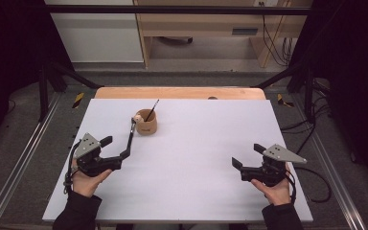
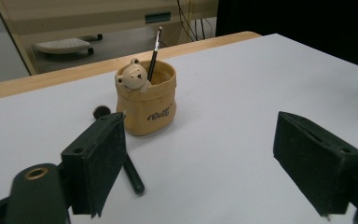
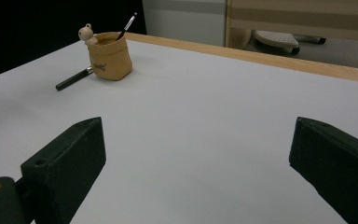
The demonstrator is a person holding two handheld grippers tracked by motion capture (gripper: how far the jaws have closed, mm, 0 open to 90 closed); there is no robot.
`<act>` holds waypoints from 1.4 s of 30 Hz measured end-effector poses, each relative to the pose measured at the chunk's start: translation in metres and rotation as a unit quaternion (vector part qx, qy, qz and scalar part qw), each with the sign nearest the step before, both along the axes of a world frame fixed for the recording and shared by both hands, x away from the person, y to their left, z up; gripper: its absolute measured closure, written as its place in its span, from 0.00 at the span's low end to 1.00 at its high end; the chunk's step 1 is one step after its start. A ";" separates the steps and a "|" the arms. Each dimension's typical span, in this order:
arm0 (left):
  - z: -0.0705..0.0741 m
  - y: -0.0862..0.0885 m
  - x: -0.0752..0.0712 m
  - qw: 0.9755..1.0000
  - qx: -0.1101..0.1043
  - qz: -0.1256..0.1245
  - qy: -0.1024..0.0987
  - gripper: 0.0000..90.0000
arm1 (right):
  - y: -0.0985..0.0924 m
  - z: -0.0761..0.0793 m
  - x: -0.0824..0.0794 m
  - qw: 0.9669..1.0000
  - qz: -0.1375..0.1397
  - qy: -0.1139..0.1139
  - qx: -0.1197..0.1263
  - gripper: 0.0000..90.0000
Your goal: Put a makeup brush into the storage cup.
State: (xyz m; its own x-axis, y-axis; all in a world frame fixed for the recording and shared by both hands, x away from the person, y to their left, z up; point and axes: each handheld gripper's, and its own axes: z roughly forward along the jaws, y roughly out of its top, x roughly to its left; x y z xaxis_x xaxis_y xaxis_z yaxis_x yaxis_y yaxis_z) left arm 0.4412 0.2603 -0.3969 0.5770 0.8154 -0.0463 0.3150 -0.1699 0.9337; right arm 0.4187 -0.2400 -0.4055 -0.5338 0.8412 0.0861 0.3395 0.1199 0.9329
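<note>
A tan cup [image 1: 146,125] with a small bear figure [image 2: 133,75] on its rim stands on the white tabletop [image 1: 201,139], left of centre. A thin brush [image 2: 154,50] stands upright in it. A dark, thicker brush [image 1: 131,139] lies flat on the table beside the cup, bristles toward the cup. My left gripper [image 1: 116,147] is open at that brush's handle end; in the left gripper view the handle [image 2: 134,177] lies just inside the left jaw, not pressed. My right gripper [image 1: 247,155] is open over bare table at the right, nothing between its jaws.
A wooden table edge [image 1: 179,92] runs along the far side. Beyond it stand a wooden desk [image 1: 201,28] and cables on the floor. Black frame bars and metal rails flank the table. A cable trails from each gripper.
</note>
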 end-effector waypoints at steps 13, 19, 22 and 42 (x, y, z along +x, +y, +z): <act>-0.011 0.022 -0.012 1.000 0.007 0.009 0.009 0.14 | -0.001 -0.002 0.001 1.000 -0.001 0.002 -0.002 0.05; -0.017 0.026 -0.010 1.000 0.015 0.014 0.014 0.13 | -0.001 -0.002 0.001 1.000 -0.001 0.002 -0.003 0.05; -0.018 0.028 -0.009 1.000 0.017 0.015 0.013 0.14 | -0.001 -0.002 0.001 1.000 -0.002 0.002 -0.002 0.05; -0.010 0.028 0.013 0.999 0.034 0.019 0.033 0.14 | -0.002 -0.001 0.001 1.000 -0.005 0.002 0.003 0.05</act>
State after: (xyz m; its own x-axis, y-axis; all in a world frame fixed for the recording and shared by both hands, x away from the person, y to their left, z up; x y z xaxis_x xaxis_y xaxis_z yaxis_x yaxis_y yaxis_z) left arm 0.4542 0.2887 -0.4066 0.5434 0.8391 -0.0257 0.3821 -0.2200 0.8976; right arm 0.4193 -0.2425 -0.4064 -0.5247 0.8462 0.0933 0.3439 0.1104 0.9325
